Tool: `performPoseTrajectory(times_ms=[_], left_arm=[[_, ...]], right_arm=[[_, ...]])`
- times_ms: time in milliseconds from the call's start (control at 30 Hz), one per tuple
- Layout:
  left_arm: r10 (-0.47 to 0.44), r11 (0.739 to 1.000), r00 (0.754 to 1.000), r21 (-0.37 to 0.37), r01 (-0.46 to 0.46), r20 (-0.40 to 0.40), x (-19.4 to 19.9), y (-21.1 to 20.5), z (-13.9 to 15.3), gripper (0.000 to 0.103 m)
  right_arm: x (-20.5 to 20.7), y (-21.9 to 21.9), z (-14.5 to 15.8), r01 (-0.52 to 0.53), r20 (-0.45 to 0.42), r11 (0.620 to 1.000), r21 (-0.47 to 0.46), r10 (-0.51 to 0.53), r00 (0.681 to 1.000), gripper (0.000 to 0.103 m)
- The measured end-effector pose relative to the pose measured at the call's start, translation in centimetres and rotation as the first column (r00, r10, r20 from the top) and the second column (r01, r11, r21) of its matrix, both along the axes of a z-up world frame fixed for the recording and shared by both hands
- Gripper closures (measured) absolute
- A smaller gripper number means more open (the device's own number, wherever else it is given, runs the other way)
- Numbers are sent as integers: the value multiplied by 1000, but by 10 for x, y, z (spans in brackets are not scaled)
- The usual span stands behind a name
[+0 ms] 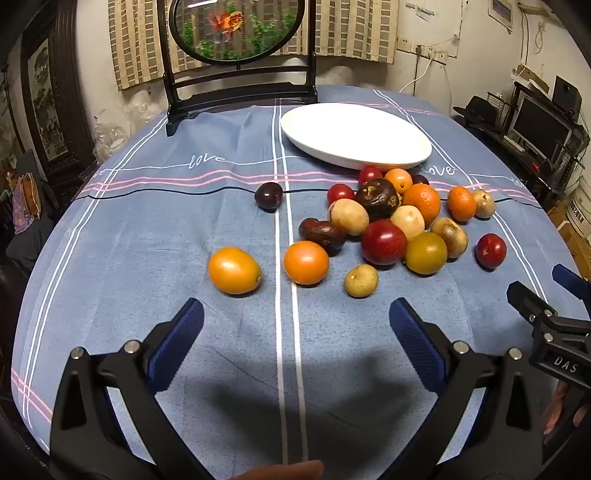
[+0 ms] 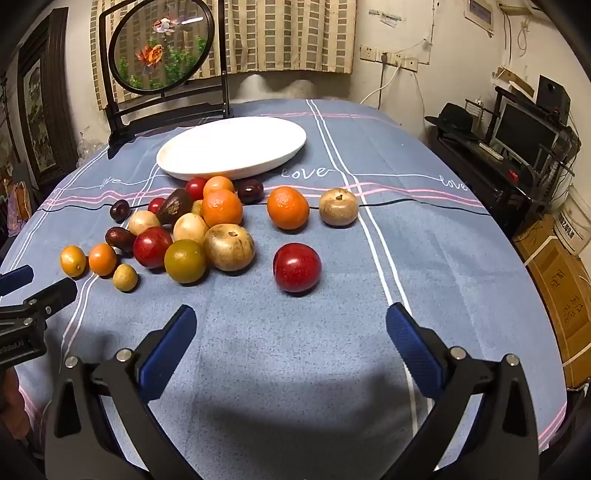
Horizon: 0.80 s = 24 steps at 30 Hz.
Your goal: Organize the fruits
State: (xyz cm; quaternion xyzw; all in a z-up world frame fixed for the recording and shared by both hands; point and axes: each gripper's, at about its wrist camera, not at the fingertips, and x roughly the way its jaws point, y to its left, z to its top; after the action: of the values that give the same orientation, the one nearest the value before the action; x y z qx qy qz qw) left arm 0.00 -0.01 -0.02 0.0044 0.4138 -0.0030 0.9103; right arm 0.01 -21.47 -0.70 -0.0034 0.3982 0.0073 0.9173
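Several small fruits lie loose on a blue tablecloth, most of them in a heap [image 1: 391, 221] [image 2: 192, 229] in front of a white oval plate [image 1: 354, 136] [image 2: 232, 147], which has nothing on it. My left gripper [image 1: 295, 317] hovers open over bare cloth. Just beyond it lie an orange-yellow fruit [image 1: 234, 270] and an orange one [image 1: 306, 263]. My right gripper [image 2: 291, 321] is open too, and a red fruit [image 2: 297, 267] lies just ahead of its jaws. An orange fruit [image 2: 288, 208] and a tan fruit [image 2: 338, 206] lie farther back. A dark plum [image 1: 268, 196] sits apart.
A black stand holding a round goldfish panel [image 1: 240, 29] [image 2: 162, 44] rises at the table's far edge behind the plate. The right gripper's frame [image 1: 554, 325] shows at the right of the left view. Shelves with a monitor [image 2: 524, 136] and cardboard boxes stand right of the table.
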Motion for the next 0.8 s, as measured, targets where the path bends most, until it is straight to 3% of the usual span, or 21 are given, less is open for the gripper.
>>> performPoseTrajectory(times_ms=[800], left_arm=[[1, 1000, 1000, -7, -1, -1, 0, -2, -1, 2]], right_arm=[[3, 2, -1, -5, -11, 1000, -9, 5, 1000, 1]])
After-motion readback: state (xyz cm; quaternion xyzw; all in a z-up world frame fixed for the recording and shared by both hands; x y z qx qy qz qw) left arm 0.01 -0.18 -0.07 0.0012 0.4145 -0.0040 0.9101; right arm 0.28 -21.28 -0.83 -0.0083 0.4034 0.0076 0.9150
